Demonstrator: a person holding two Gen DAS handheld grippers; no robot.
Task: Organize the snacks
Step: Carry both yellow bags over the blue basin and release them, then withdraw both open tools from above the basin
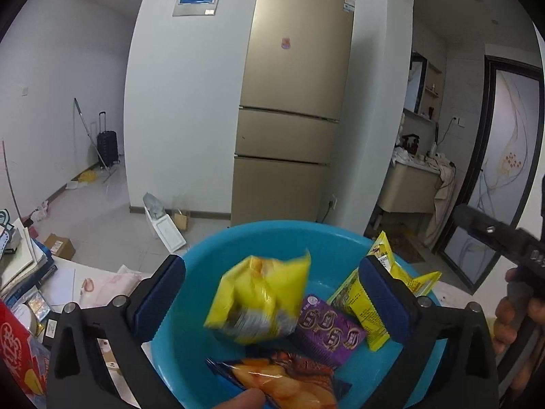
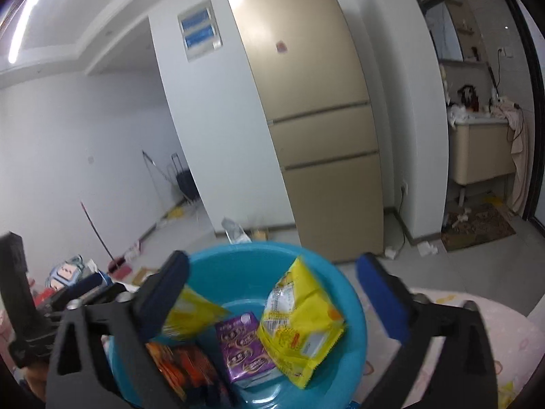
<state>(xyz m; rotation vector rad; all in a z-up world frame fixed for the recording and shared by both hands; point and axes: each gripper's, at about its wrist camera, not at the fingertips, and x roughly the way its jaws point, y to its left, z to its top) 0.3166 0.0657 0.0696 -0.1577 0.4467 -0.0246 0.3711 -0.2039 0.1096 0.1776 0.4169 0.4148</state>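
Observation:
A blue plastic basin holds snack packets. In the left wrist view a blurred yellow packet sits between the fingers of my left gripper, which is open and not touching it. A purple packet, an orange packet and another yellow packet lie in the basin. In the right wrist view my right gripper is open and empty above the basin, over a yellow packet, the purple packet, an orange packet and a blurred yellow packet.
A gold fridge stands behind the basin. Books and a red box crowd the left of the table. A pink patterned tablecloth covers the table. The right gripper's body and hand show at the right of the left wrist view.

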